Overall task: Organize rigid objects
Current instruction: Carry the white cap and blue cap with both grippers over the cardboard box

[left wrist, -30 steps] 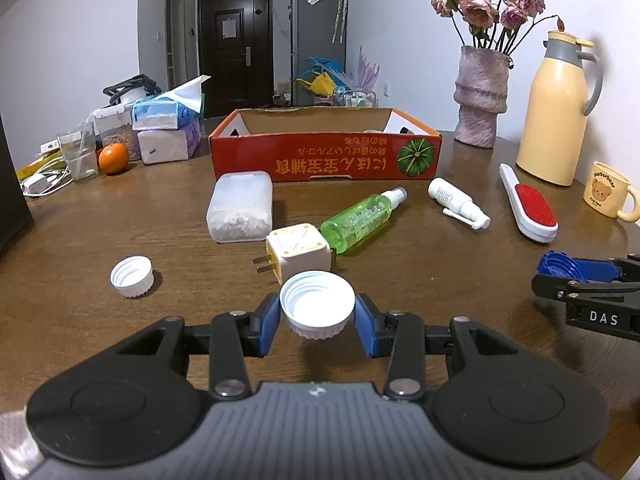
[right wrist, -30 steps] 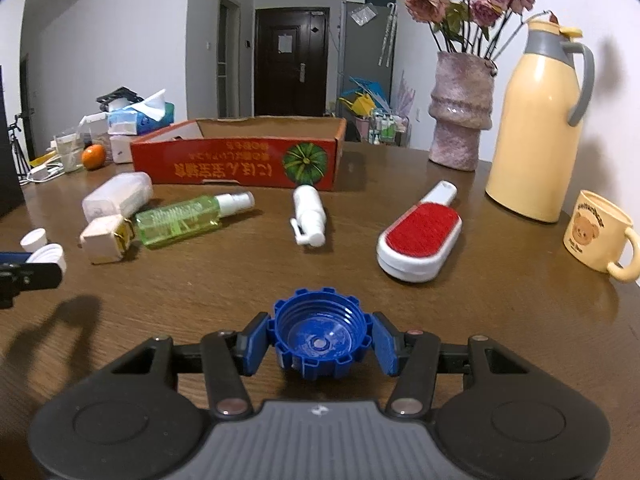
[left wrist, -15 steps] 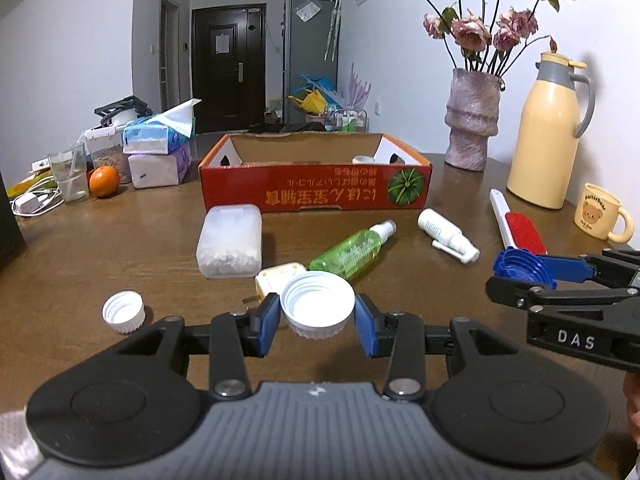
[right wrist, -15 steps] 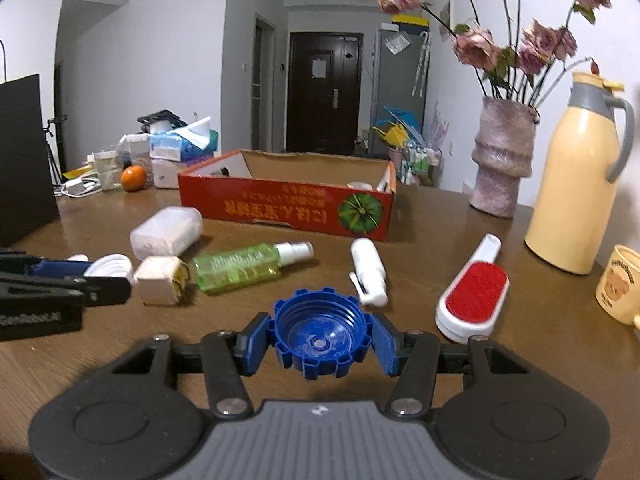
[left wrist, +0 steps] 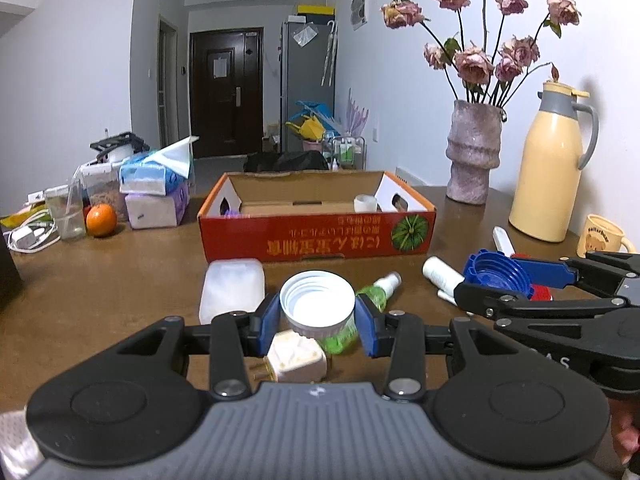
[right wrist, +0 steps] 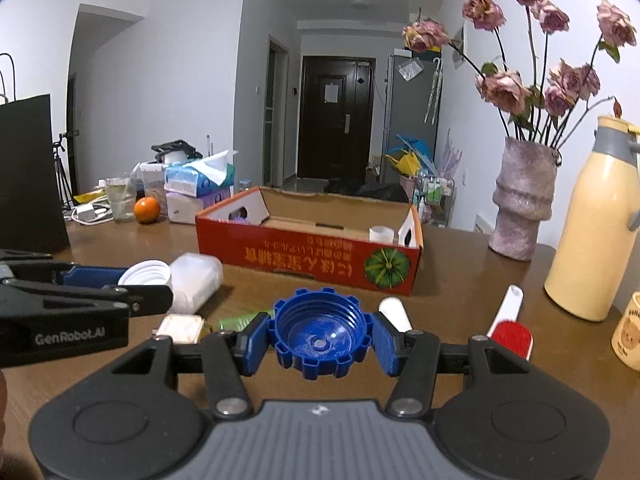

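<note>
My left gripper is shut on a white screw cap, held mouth-up above the table. My right gripper is shut on a blue toothed cap, also mouth-up. In the left wrist view the right gripper hangs to the right with the blue cap; in the right wrist view the left gripper shows at the left with the white cap. The open red cardboard box stands ahead with a small white cap inside.
On the table lie a white plug adapter, a green spray bottle, a frosted white container, a white spray bottle and a red lint brush. A vase, a yellow jug and a mug stand right; tissue packs and an orange left.
Both grippers have risen with their caps and drawn closer to the box and to each other. The loose white cap on the table at the left has dropped out of view.
</note>
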